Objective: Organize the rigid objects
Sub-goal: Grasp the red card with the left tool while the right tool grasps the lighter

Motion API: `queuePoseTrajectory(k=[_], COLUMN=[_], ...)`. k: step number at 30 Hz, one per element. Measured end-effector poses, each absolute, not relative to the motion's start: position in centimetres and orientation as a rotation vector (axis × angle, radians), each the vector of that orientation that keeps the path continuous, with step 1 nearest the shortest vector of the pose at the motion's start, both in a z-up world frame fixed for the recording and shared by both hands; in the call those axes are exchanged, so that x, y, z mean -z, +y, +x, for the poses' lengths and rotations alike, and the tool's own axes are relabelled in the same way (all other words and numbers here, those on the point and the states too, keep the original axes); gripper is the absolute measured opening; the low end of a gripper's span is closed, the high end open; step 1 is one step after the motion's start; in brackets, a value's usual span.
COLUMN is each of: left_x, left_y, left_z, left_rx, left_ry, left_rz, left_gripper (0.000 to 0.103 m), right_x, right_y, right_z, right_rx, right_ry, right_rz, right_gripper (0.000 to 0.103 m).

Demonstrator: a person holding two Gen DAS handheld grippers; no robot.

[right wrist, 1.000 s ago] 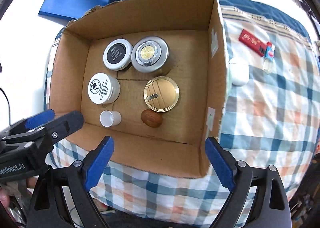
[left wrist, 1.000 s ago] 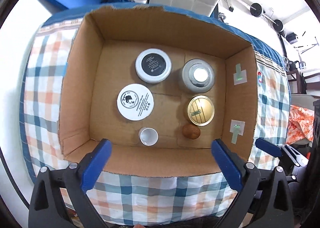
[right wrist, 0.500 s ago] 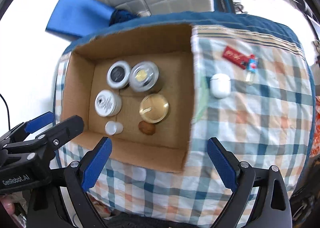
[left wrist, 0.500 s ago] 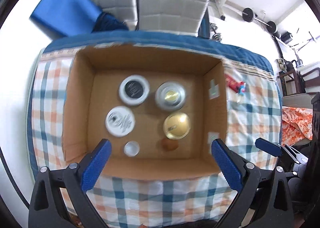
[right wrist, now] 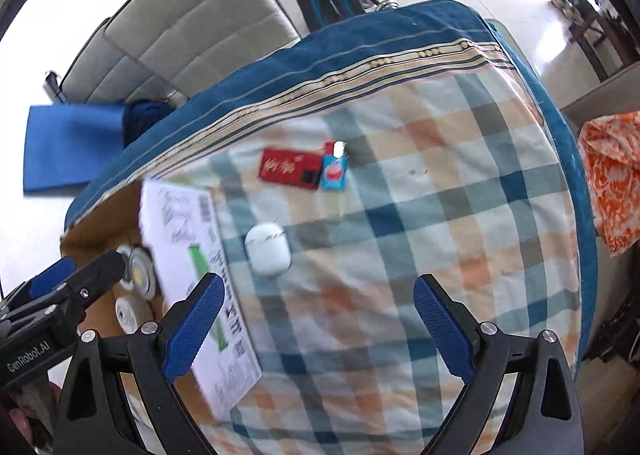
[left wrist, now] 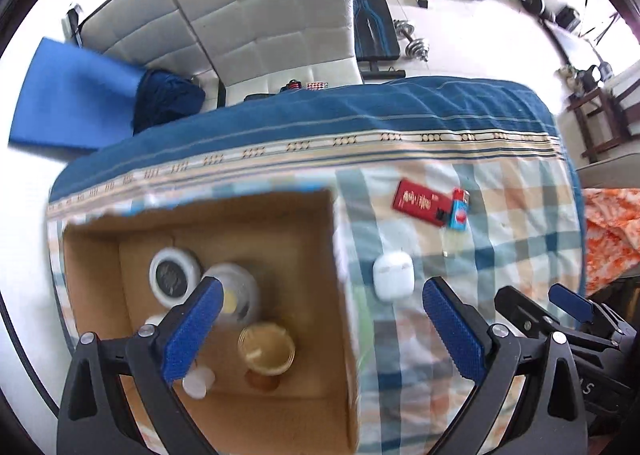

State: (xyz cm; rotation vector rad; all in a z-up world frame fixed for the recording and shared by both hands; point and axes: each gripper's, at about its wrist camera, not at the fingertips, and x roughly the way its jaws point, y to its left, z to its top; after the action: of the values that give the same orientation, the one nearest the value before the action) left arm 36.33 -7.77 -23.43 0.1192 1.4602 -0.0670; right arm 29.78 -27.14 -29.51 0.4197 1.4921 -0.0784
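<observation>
A cardboard box [left wrist: 340,255] [right wrist: 208,255] stands on the left of the checked tablecloth. It holds a black-lidded jar [left wrist: 174,275], a silver tin [left wrist: 236,295], a gold tin [left wrist: 266,345], a small white cup [left wrist: 198,381] and a brown nut-like piece [left wrist: 262,381]. On the cloth to its right lie a white earbud case [left wrist: 393,280] [right wrist: 267,250], a red packet [left wrist: 418,201] [right wrist: 290,167] and a blue lighter [left wrist: 458,213] [right wrist: 334,169]. My left gripper [left wrist: 320,331] is open and empty above the box's right wall. My right gripper [right wrist: 318,329] is open and empty above the cloth, near the case.
The table's far edge has a dark blue border [left wrist: 360,111]. Behind it stand white padded chairs [left wrist: 260,7], a blue mat [left wrist: 68,103] and gym weights [left wrist: 416,39]. An orange patterned cloth [right wrist: 612,175] lies off the right edge.
Both grippers have swung to the right and tilted up from over the box. The earbud case, red packet and lighter now sit ahead of them. Both stay open.
</observation>
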Motion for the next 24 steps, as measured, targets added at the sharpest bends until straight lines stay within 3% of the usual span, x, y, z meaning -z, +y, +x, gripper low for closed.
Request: queuePoseTrajectory(k=[5,16,18,24], left_x=[26.3,29.2,29.1,28.5], left_y=[-10.0,-11.7,-12.1,-14.3], left_z=[39.6,43.4,43.8,44.5], left_rx=[0.008,-0.038,-0.040,0.044], left_ry=[1.502,1.528,1.525,1.513], left_rz=[0.189,0.254,0.255,0.202], left_gripper=[0.102,0.102,0.102,0.102], right_x=[34.6,41.8,41.6,40.3], right_y=[-28.5,-27.4,-27.5,-30.6], right_z=[33.2,36.6,36.7,36.1], right_rx=[0.077,0.079,0.070,0.072], right_ry=[1.547,1.627,1.635,1.639], right_rz=[0.510,0.547,0.530,0.476], right_gripper=[0.074,0.045,0.024,0.023])
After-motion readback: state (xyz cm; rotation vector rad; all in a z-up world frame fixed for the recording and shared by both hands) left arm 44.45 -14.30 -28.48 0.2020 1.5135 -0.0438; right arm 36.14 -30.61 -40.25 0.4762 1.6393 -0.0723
